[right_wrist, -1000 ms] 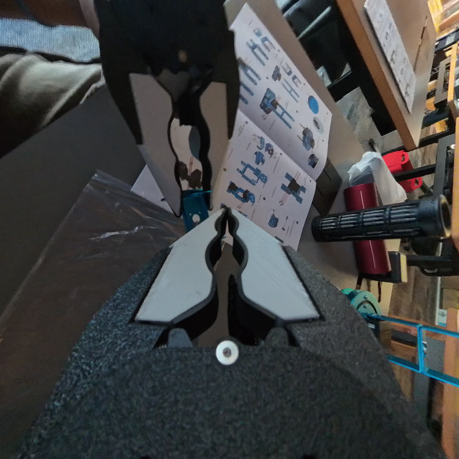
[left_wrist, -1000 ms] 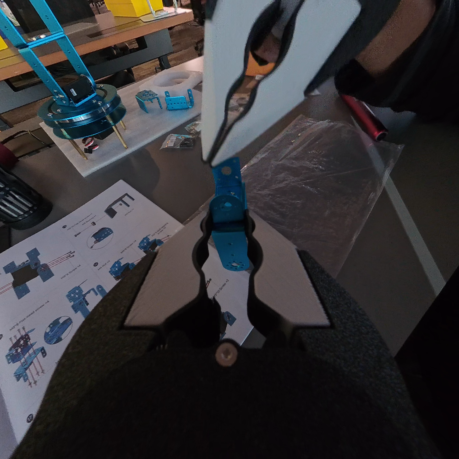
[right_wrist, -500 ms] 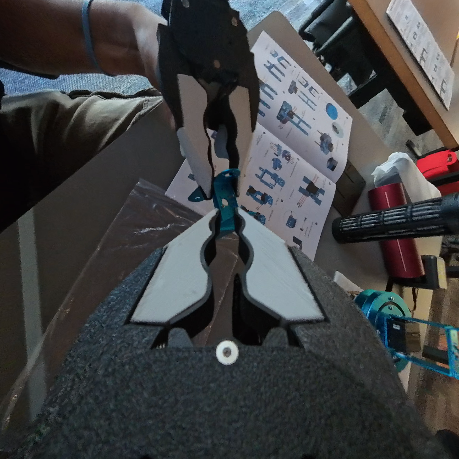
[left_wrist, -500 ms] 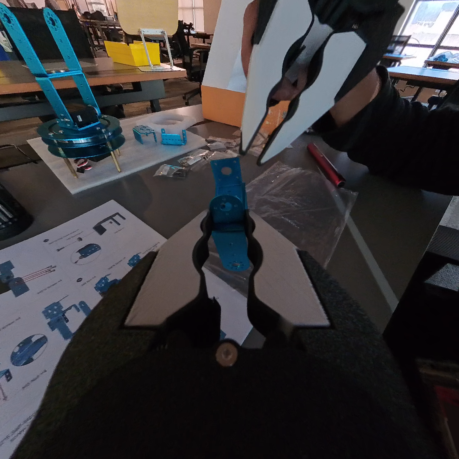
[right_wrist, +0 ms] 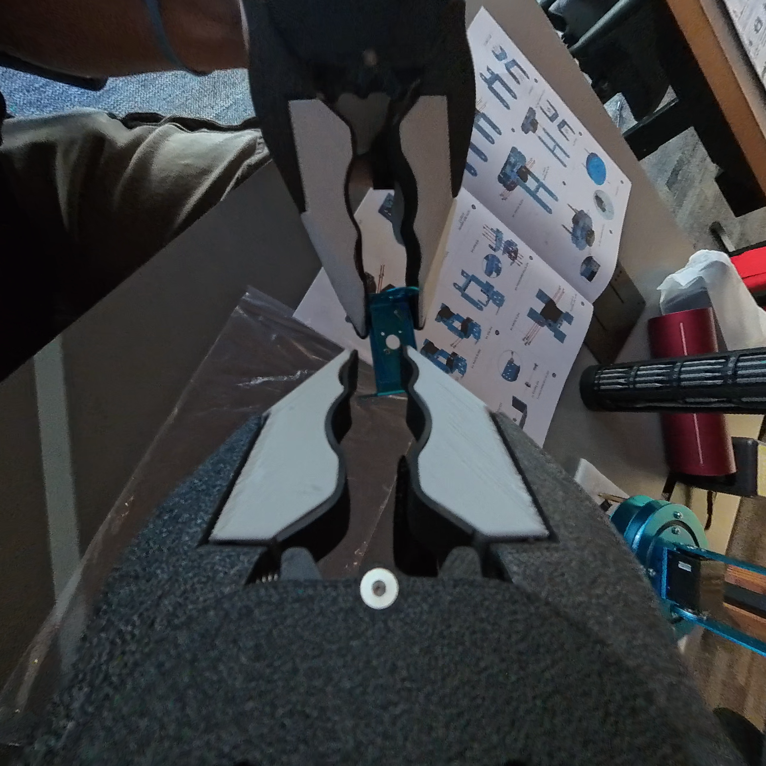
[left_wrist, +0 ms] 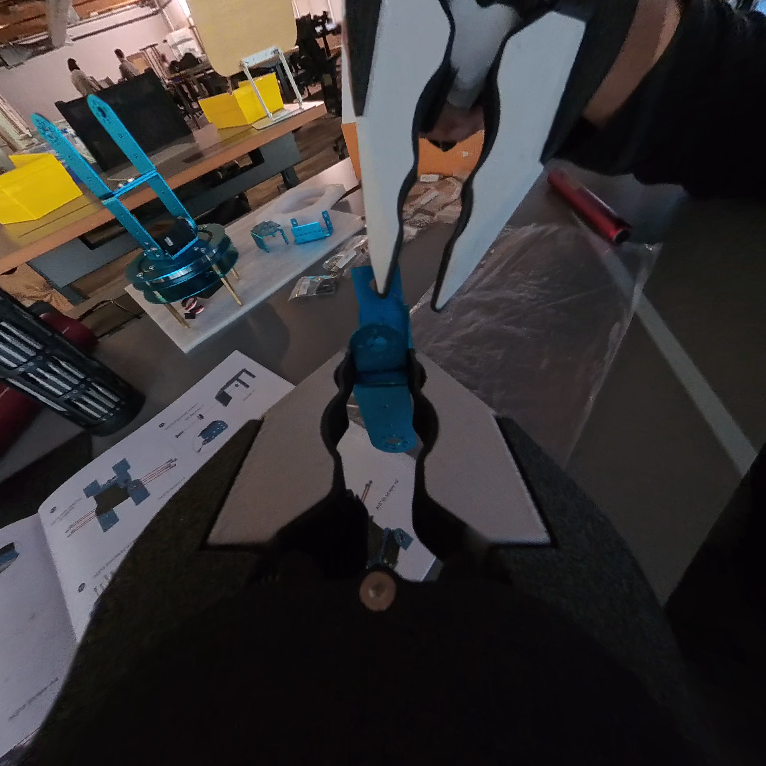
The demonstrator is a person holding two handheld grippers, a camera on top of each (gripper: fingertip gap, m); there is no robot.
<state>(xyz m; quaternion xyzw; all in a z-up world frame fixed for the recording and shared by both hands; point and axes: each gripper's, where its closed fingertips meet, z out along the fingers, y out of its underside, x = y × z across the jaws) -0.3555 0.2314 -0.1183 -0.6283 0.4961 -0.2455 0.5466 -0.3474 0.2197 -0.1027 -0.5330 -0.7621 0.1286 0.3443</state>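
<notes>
My left gripper [left_wrist: 379, 360] is shut on a blue metal bracket [left_wrist: 383, 344] and holds it above the grey table. The bracket's far end sticks out past its fingertips. My right gripper [left_wrist: 410, 300] comes down from above, open, with one fingertip [left_wrist: 383, 286] against the bracket's top end. In the right wrist view the bracket [right_wrist: 389, 364] stands between the open tips of my right gripper [right_wrist: 380, 354], and the left gripper [right_wrist: 389, 329] clamps it from the far side.
An open instruction booklet [left_wrist: 166, 456] and a clear plastic bag [left_wrist: 518, 311] lie under the grippers. A blue arm assembly [left_wrist: 178, 257] stands on a white board with small blue brackets [left_wrist: 290, 232]. A red tube [left_wrist: 588, 207] and a black ribbed holder [left_wrist: 54, 373] lie at the sides. Left tips and right tips are each some 30 cm from the blue arm assembly [left_wrist: 178, 257]. Look for it in the right wrist view [right_wrist: 660, 550] too.
My right gripper has opened wider and its tips now straddle the bracket's free end. The left gripper keeps its hold, lifted and tilted slightly.
</notes>
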